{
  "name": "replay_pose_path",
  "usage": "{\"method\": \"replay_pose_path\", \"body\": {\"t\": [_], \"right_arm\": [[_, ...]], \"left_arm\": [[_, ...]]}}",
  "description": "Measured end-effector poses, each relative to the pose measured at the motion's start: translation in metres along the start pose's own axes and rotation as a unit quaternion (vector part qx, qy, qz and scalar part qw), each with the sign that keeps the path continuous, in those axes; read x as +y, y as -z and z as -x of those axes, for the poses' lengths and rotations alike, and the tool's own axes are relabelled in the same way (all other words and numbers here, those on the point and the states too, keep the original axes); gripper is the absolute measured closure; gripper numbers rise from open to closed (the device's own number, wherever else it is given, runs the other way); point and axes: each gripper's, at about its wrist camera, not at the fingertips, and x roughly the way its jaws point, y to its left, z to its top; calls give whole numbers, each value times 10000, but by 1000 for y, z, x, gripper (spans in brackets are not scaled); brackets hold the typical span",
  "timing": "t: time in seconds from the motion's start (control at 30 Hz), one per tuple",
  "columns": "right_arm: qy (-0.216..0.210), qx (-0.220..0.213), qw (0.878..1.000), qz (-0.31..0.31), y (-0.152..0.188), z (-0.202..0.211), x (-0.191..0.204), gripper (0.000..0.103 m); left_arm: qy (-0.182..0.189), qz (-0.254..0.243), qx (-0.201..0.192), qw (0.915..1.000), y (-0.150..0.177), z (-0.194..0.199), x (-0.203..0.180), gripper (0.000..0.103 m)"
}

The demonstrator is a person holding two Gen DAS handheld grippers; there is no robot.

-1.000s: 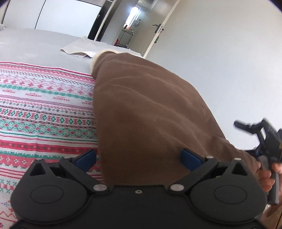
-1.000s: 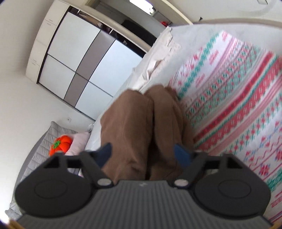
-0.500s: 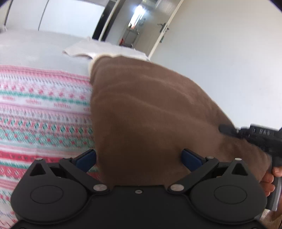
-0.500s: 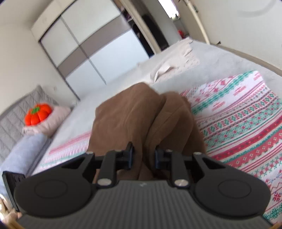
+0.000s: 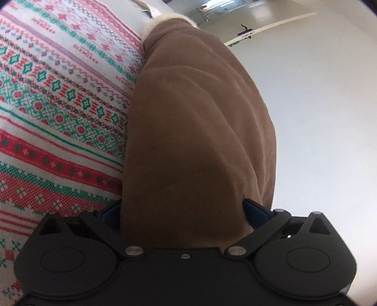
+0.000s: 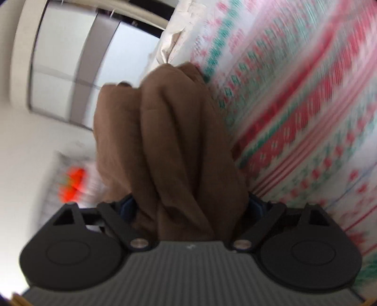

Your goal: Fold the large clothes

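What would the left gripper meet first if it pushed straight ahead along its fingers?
Almost certainly the soft brown fleece garment: it already fills the space between the left gripper's wide-set jaws and runs ahead. Whether the pads press it is unclear.

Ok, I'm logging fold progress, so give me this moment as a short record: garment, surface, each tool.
garment: brown garment, bunched lengthwise, cream trim at its far end
surface: patterned blanket, red and green bands
left tool: open, jaws have just been closing a little, garment between them
right tool: open, jaws have just been opening, garment between them
right wrist view: motion-blurred
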Motion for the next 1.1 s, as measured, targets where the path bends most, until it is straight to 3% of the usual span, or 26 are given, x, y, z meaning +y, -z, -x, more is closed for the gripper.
{"method": "replay_pose_path", "body": {"t": [0.07,0.17,0.4,0.67,0.77,0.83,0.9,0.97,1.03,1.1], "right_arm": [[-229,22,9995,-194,7,-3,-2,53],[-388,-245,9989,0,19,10,18,63],[-443,-169,9964,704,63,36,91,64],[-478,631,9893,1222,161,37,131,64],[-364,1001,9871,1194,193,33,123,58],[30,1265,9847,1199,205,26,115,40],[485,1307,9810,1348,212,29,116,26],[508,1108,9793,1616,212,43,124,17],[678,778,9743,2001,207,57,141,14],[820,329,9664,2414,200,78,157,12]], "left_arm": [[-203,-195,-133,9995,5,8,-12,27],[-227,-285,-258,9990,8,28,-28,43],[-413,-350,-339,9980,21,110,-47,44],[-898,-462,-100,9948,70,219,-30,44],[-1129,-527,48,9922,90,233,-12,36],[-1498,-562,196,9869,104,229,3,27],[-1716,-830,18,9817,116,228,4,21],[-1719,-1033,-189,9795,120,236,-3,18],[-1837,-1254,-338,9744,121,243,-11,15],[-2095,-1871,-757,9568,127,250,-29,14]]}}
